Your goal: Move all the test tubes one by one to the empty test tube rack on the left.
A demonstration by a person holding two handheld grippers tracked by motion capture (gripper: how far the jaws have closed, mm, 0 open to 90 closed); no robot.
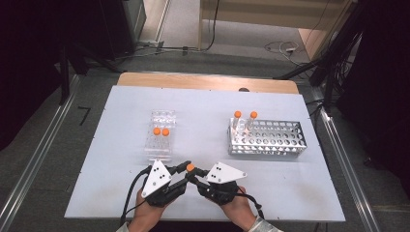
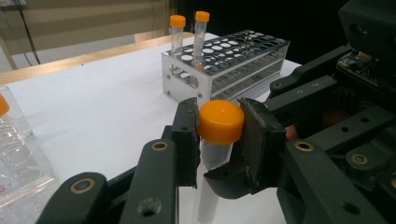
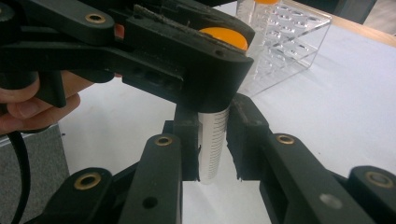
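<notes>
A clear tube with an orange cap (image 1: 190, 167) stands upright near the table's front edge, held between both grippers. My left gripper (image 2: 219, 125) is shut on the orange cap (image 2: 221, 116), with a pad pressed on each side. Below it, my right gripper (image 3: 212, 142) is shut on the tube's graduated body (image 3: 213, 135). In the high view the left gripper (image 1: 186, 171) and right gripper (image 1: 195, 178) meet tip to tip at the tube. The tube's foot is hidden behind the jaws.
A clear plastic rack (image 1: 160, 145) with two orange-capped tubes (image 1: 161, 131) stands at centre left. A metal rack (image 1: 275, 140) at the right holds two more tubes (image 1: 245, 115) in its left end. The person's hands are at the table's front edge.
</notes>
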